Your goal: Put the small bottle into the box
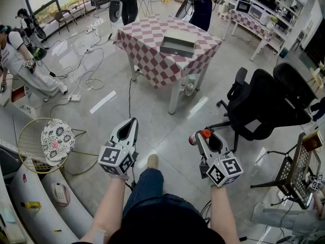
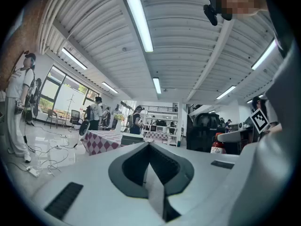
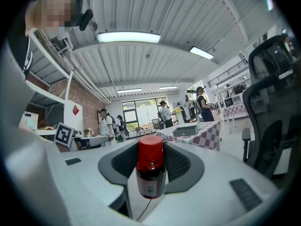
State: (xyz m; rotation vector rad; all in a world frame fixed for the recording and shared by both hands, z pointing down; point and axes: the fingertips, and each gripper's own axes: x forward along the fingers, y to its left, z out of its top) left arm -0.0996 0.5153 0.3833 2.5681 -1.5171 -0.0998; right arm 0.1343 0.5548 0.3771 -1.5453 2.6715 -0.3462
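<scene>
Jaws of the left gripper (image 1: 130, 127), at seven o'clock, are pressed together on nothing. At twelve, well apart, the grey box (image 1: 177, 43) sits on the checkered table (image 1: 144, 60). At five, the right gripper (image 1: 202, 139) pinches the small bottle (image 1: 198, 135). By my judgement, carrying it over and placing it inside remain.

This is a big open lab or shared work hall, not a home. The bare grey floor (image 1: 167, 131) has cables (image 1: 89, 67) and a power strip (image 1: 74, 97) trailing across it at the left. A table with a red-and-white checked cloth (image 1: 147, 42) stands in the middle. A second checked table (image 1: 249, 22) stands far right, beside shelving (image 1: 264, 1). Black office chairs (image 1: 264, 103) sit at the right. Long tube lights (image 2: 139, 20) run along a ribbed ceiling (image 2: 188, 41), tall windows (image 3: 136, 111) fill the far wall, and several people (image 1: 127, 4) stand about.
</scene>
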